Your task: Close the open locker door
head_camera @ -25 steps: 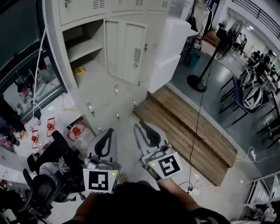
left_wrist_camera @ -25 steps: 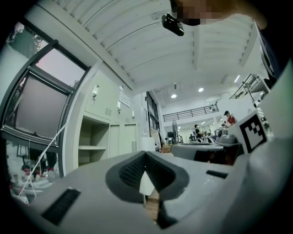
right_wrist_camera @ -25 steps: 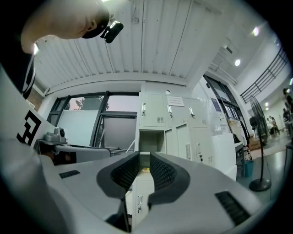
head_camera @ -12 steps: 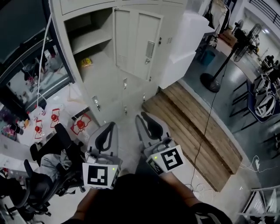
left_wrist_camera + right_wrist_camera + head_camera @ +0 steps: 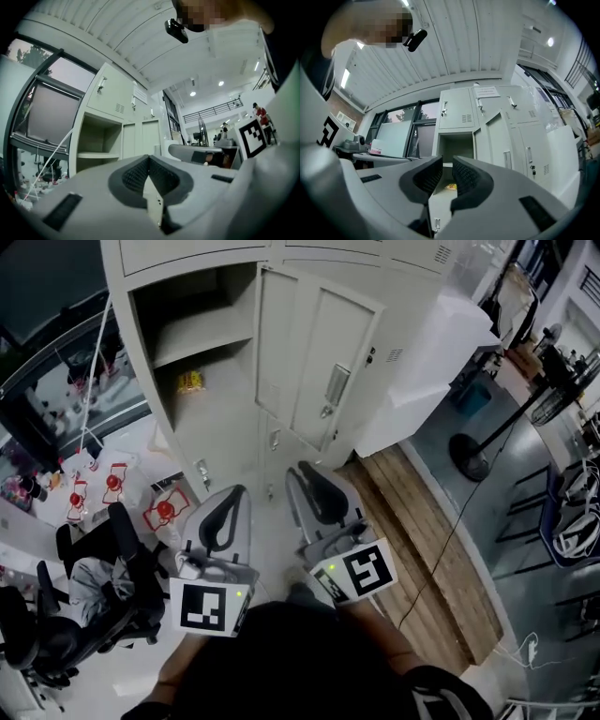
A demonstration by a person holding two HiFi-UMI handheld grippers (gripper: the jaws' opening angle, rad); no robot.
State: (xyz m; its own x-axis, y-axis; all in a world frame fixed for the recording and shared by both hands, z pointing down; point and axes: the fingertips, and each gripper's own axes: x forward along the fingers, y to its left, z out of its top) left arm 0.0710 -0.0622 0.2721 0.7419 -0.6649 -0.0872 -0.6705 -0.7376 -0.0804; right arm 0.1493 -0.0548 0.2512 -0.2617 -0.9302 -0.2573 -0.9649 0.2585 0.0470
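From the head view, the locker door (image 5: 317,367) stands swung wide open, just right of its open compartment (image 5: 197,301), where a yellow item (image 5: 190,382) lies on the lower shelf; the left gripper (image 5: 234,495) and right gripper (image 5: 302,474) are held side by side, well short of it. In the left gripper view, the jaws meet at the tips on nothing. In the right gripper view, the jaws stand a narrow slit apart, empty, the door ahead
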